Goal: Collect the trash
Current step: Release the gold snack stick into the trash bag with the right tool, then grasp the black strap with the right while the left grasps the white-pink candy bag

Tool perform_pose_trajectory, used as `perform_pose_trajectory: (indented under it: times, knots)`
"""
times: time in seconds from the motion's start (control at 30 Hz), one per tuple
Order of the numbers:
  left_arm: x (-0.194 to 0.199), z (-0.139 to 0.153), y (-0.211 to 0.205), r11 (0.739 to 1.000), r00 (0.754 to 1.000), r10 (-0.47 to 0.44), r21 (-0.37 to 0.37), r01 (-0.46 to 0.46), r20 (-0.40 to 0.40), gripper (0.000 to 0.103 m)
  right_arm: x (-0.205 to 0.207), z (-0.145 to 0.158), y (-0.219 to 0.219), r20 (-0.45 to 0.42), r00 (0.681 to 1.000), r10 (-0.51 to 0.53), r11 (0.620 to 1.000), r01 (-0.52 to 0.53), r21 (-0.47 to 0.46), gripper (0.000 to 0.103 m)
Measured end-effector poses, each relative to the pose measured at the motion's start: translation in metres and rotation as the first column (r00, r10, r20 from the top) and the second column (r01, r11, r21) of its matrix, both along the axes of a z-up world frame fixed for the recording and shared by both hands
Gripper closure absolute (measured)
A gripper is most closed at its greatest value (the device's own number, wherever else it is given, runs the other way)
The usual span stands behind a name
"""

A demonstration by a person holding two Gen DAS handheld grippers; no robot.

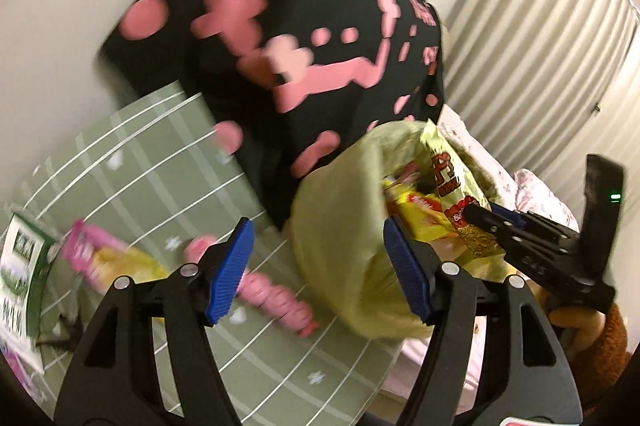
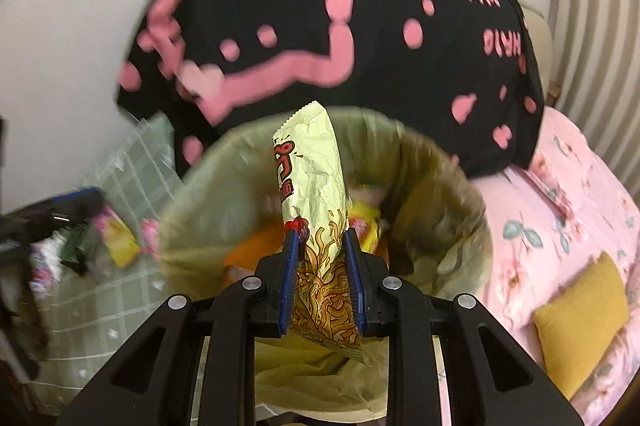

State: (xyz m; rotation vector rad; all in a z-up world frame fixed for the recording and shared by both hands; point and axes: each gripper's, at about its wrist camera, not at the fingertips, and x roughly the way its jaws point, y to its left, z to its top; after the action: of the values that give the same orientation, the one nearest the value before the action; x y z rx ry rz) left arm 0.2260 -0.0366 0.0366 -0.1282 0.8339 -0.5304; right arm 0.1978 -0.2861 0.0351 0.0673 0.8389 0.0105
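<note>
The right tool [image 2: 318, 258] is pinching a crinkled yellow noodle packet [image 2: 316, 194] upright over the green-lined bin [image 2: 440, 186] for dropping, while the left tool [image 1: 316, 266] is hanging wide and empty.

Bin mouth [image 2: 400, 154] open ahead (probably); black cloth [image 2: 360, 26] looms behind.

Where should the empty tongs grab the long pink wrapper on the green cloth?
Grab the pink wrapper around its middle, coming down from above. It looks long, thin and flat on the green cloth, so the left tongs, open now, probably fit best across its narrow width.
</note>
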Motion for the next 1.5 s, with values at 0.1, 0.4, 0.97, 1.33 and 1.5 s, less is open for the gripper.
perform_pose_trajectory:
  times: [0.1, 0.4, 0.97, 1.33, 1.5]
  knots:
    - [-0.009, -0.008, 0.028, 0.999, 0.999, 0.035, 0.007, -0.035, -0.005, 0.039, 0.006, -0.019, -0.001, -0.038, 0.998, -0.050, 0.998, 0.049, -0.025, 0.078]
    - [-0.028, -0.020, 0.122, 0.978, 0.977, 0.208, 0.015, -0.209, 0.056, 0.039, -0.008, 0.001, 0.012, 0.067, 0.991, -0.118, 0.993, 0.120, -0.021, 0.064]
    - [-0.079, -0.070, 0.321, 0.739, 0.740, 0.673, 0.057, -0.672, 0.002, 0.039, 0.020, -0.008, 0.172, 0.114, 0.965, 0.234, 0.967, -0.244, 0.077, 0.064]
    - [-0.077, -0.098, 0.310, 0.770, 0.766, 0.638, 0.106, -0.629, -0.079, 0.039, 0.031, -0.062, 0.264, -0.009, 0.867, 0.498, 0.858, -0.491, 0.154, 0.064]
    - [-0.091, -0.089, 0.316, 0.753, 0.754, 0.655, 0.119, -0.647, -0.049, 0.039, 0.034, -0.088, 0.307, -0.064, 0.811, 0.582, 0.808, -0.567, 0.158, 0.064]
